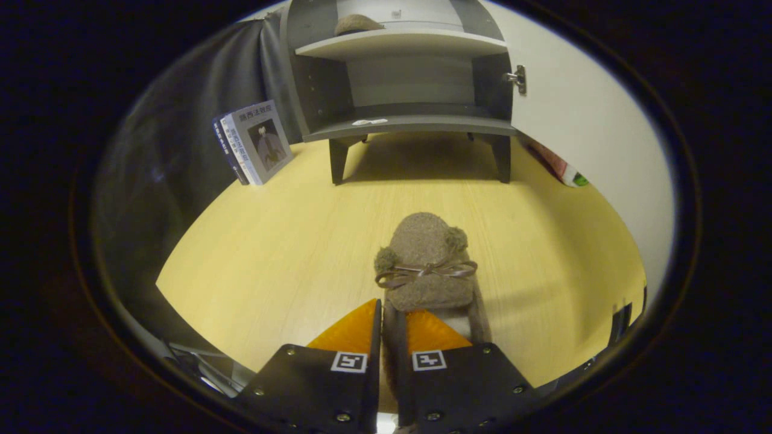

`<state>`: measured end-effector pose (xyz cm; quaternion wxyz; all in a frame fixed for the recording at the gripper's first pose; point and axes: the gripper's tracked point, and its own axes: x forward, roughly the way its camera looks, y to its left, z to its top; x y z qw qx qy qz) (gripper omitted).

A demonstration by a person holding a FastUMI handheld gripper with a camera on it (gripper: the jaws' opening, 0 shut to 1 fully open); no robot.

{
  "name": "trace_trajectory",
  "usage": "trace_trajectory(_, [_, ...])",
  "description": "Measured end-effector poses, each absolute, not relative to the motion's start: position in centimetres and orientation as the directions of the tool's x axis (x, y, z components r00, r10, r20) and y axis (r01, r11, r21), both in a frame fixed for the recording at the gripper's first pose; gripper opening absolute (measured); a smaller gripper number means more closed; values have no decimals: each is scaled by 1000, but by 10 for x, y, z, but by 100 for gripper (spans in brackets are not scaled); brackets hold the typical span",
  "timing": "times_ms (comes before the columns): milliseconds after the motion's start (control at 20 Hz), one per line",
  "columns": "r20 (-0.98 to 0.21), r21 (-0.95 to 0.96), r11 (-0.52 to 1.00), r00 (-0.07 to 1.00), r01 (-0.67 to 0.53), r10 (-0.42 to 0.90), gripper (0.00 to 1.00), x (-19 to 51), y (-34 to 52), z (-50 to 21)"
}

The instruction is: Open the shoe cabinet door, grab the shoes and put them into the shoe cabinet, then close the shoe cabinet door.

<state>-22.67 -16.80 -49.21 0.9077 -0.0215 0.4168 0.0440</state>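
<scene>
The tongs pinch the side wall of a fuzzy brown slipper, one finger inside it and one outside, both pressed close on the wall. The slipper, with pom-poms and a ribbon bow, points ahead over the yellow wooden table. Beyond it stands the grey shoe cabinet, its white door swung open to the right. A second slipper rests on the upper shelf. Two books lean against the dark cloth beside the cabinet's left side.
</scene>
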Motion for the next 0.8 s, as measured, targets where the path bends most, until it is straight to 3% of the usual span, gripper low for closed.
trace_trajectory(300, [-775, -5, 997, 631, -81, 47, 13, -213, -170, -497])
trace_trajectory(350, [-768, -12, 997, 639, -79, 42, 2, -213, -171, -502])
trace_trajectory(800, [-746, -13, 999, 666, -38, 15, 1, -202, -169, -459])
